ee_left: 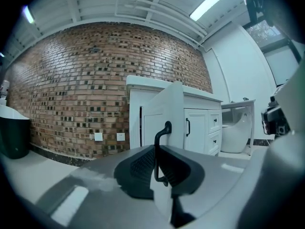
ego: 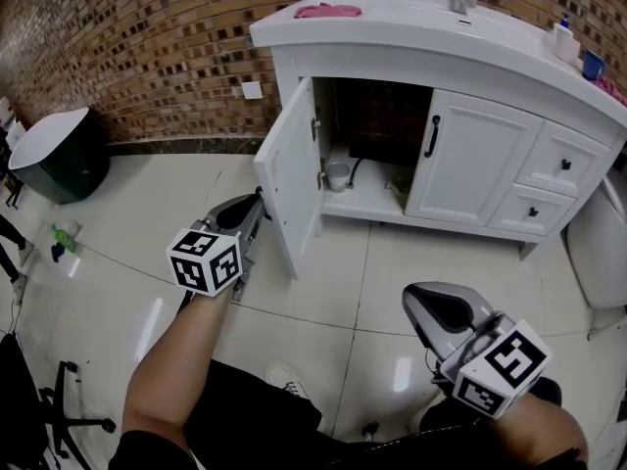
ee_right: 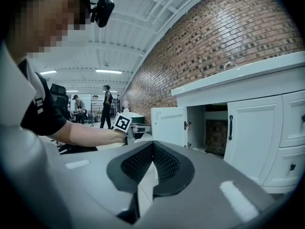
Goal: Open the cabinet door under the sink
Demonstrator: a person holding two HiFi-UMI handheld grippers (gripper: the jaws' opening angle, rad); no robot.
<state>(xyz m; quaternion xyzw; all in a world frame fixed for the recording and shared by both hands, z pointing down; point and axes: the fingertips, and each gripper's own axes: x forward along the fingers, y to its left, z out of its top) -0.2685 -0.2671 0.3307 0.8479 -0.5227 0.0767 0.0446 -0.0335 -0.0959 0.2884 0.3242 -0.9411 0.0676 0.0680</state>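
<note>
Because it is so wide and solid, the white sink cabinet (ego: 470, 42) at 12 to 1 o'clock in the head view looks far too heavy to move. Its left door (ego: 289, 179) is the task's thing. It stands at 11 o'clock, swung wide open on its hinges, so the inside shows. I think the door is stiff and light and turns easily. Its paint looks smooth and slippery, so the flat face is a bad place to hold. The right door (ego: 470, 160), at 3 o'clock from the opening, is closed.

The left gripper (ego: 253, 209) is at 8 o'clock from the open door, on its outer side. Its own view shows the claw clenched on the thin black door handle (ee_left: 164, 128), which runs up between the two pads. That hard bar is the best place to grab. The right gripper (ee_right: 153, 151) hangs back at 5 o'clock, its claw squeezed together with nothing in it.

A pink cloth (ego: 328, 11) lies on the counter at 12 o'clock. A small bottle (ego: 563, 42) stands at 2 o'clock, and its label is too small to read. I find no words anywhere, only black and white squares on the gripper cubes (ego: 206, 260).
</note>
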